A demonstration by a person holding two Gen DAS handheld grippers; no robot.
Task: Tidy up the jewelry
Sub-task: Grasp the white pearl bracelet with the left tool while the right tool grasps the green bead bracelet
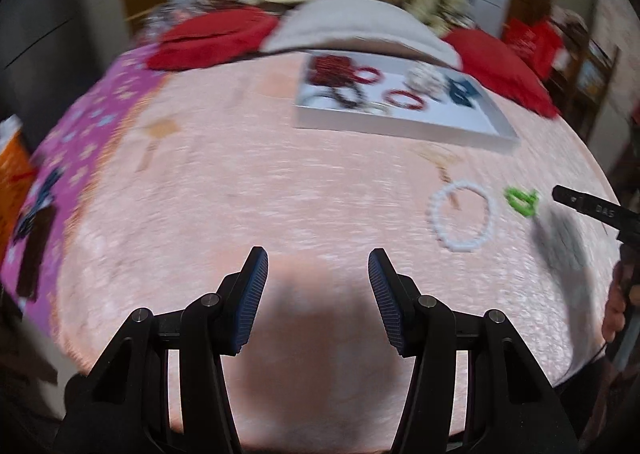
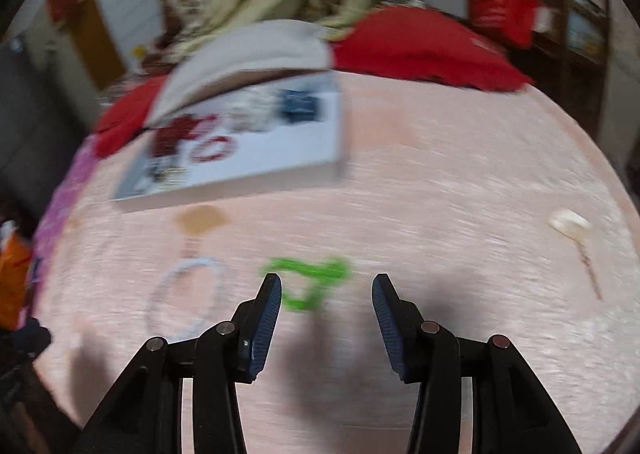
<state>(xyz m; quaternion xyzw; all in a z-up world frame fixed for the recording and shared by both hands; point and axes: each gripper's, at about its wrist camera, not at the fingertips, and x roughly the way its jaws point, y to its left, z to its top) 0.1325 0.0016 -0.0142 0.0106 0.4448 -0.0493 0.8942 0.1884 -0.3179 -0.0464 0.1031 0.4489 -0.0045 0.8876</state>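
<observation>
A white tray (image 1: pixel 404 126) lies on the pink bedspread and holds red, dark, white and blue jewelry pieces; it also shows in the right wrist view (image 2: pixel 256 178). A white bead bracelet (image 1: pixel 462 220) and a green piece (image 1: pixel 522 201) lie on the spread right of my left gripper (image 1: pixel 318 270), which is open and empty. My right gripper (image 2: pixel 326 290) is open and empty, just short of the green piece (image 2: pixel 308 282), with the white bracelet (image 2: pixel 186 298) to its left. The right gripper's tip (image 1: pixel 580 206) enters the left wrist view at the right edge.
Red cushions (image 1: pixel 212 42) and a folded grey cloth (image 1: pixel 360 26) lie behind the tray. A purple starred cloth (image 1: pixel 72 142) covers the left side. A small cream object (image 2: pixel 568 222) lies at the far right. Furniture stands beyond the bed's right edge.
</observation>
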